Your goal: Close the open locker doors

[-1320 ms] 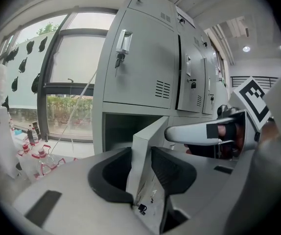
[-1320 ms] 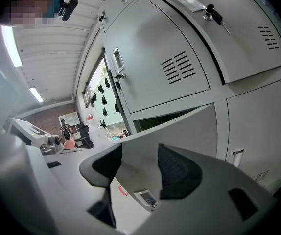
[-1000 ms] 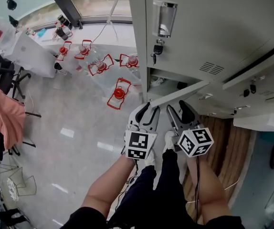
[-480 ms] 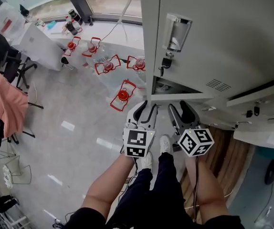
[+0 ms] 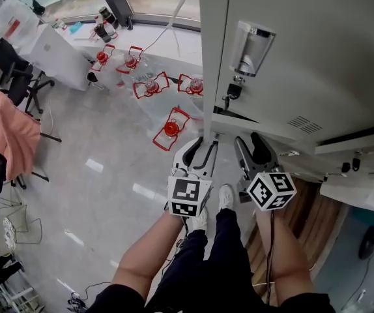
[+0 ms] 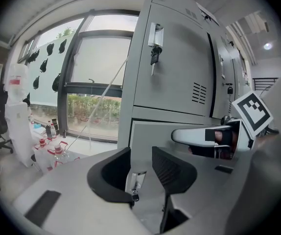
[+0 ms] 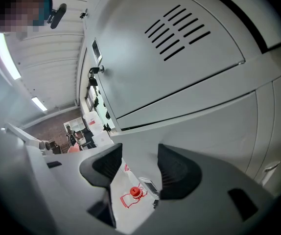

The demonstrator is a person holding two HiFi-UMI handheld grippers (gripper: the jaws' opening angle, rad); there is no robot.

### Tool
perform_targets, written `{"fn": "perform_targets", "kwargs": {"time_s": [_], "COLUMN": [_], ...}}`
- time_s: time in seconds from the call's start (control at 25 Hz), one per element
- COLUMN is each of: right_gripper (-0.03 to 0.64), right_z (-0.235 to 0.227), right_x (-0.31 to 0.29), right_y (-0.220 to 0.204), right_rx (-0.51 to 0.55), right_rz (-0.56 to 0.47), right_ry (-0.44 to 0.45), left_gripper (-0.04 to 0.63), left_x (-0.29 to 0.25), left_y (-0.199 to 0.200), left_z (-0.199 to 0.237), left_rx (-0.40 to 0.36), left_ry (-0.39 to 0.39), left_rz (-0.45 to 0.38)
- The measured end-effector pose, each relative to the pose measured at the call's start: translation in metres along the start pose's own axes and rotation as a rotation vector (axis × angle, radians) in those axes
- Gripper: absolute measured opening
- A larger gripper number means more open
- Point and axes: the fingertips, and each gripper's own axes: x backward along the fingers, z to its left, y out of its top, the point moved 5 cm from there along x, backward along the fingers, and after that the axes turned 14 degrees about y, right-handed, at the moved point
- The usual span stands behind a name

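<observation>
**Head view.**
- Left gripper [image 5: 203, 143]: jaws parted, nothing in them, tips at the lock-side edge of the lower locker door [image 5: 272, 134].
- Right gripper [image 5: 249, 142]: just beside the left one on its right, jaws likewise parted and empty, tips at the same door.
- Upper locker door [image 5: 317, 64]: above both grippers, looks shut, with a key hanging in it.
- A thin dark slit shows over the lower door, so it is probably not fully home.

**Left gripper view.**
- The door face stands straight ahead of the jaws.
- The door's lock plate [image 6: 137, 180] shows low in the gap between the jaws.
- The door's left edge appears a little proud of the frame.
- Advice: press here at the lock side, likely farthest from the hinges, with the tips square on bare sheet beside the lock plate and not on it.

**Right gripper view.**
- The jaws stand wide with nothing between them; the door panel runs ahead and to the right.
- Advice: push together with the left gripper, level and steady, until the edge sits flush. A sharp shove may make the door bounce back.
</observation>
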Motion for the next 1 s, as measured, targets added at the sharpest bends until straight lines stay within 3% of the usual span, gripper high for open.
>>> {"fn": "perform_targets", "kwargs": {"time_s": [1.0], "right_gripper": [0.235], "right_z": [-0.011], "right_x": [-0.01], "right_y": [0.011], "right_rx": [-0.005], "right_rz": [-0.027], "right_ry": [-0.009], "left_gripper": [0.155], "left_x": [0.027], "left_y": [0.011], "left_z": [0.008], "left_rx": [-0.017], "left_ry": [-0.026], "left_rz": [-0.027]}}
